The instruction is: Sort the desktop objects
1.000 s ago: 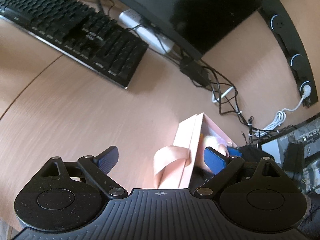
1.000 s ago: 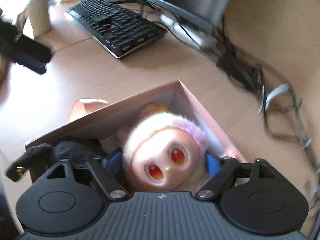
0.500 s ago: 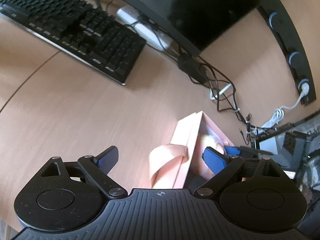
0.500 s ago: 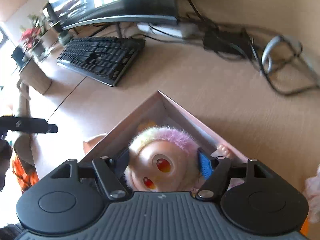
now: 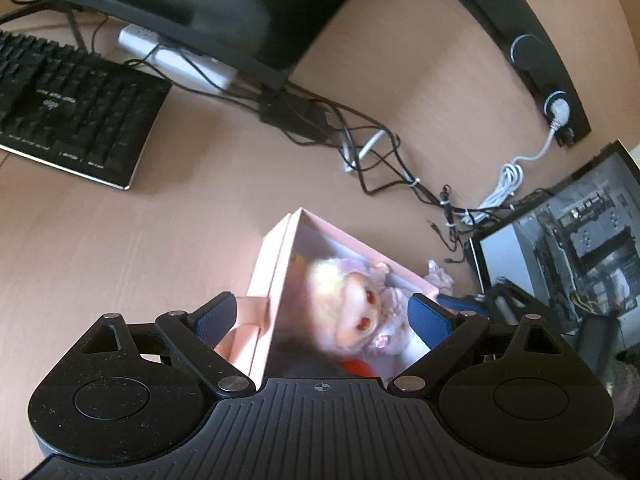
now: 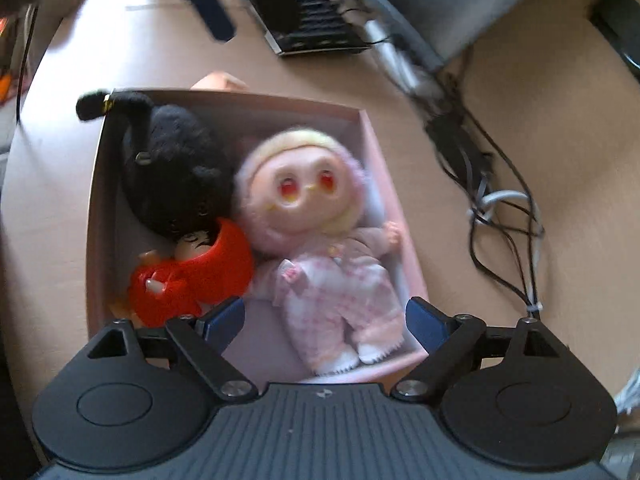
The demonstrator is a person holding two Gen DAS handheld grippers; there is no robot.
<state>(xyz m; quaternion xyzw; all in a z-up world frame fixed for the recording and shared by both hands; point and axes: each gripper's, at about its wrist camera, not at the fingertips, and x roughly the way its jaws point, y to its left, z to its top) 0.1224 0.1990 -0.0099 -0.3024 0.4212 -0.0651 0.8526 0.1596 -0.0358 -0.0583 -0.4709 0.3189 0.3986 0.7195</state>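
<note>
Half a second ago the right gripper [image 6: 324,320] had its blue-padded fingers [image 6: 424,320] closed around the head of the pink-faced plush doll in a pink checked outfit [image 6: 316,236]; now those fingers stand wide apart, holding nothing, and the doll lies face up in the open pink cardboard box [image 6: 372,136]. Its legs lie between the two fingers without touching them. Beside the doll, on its left in the right wrist view, a black fuzzy plush toy [image 6: 176,172] fills the far corner of the box, and a small figure in a red outfit [image 6: 188,272] lies just below it, pressed against the doll's head.

From the left wrist view, the left gripper [image 5: 324,316] has come nearer and more over the box [image 5: 272,264], so the doll [image 5: 348,308] now shows inside it. Its fingers [image 5: 216,316] are also spread wide and empty, one on each side of the box's near end. A peach ribbon loop [image 5: 244,332] hangs on the outer wall by the left finger.

The box sits on the light wood table [image 5: 120,248]. Farther back are a black keyboard [image 5: 76,120], a dark curved monitor [image 5: 192,0] and a tangle of black and white cables [image 5: 384,160].
</note>
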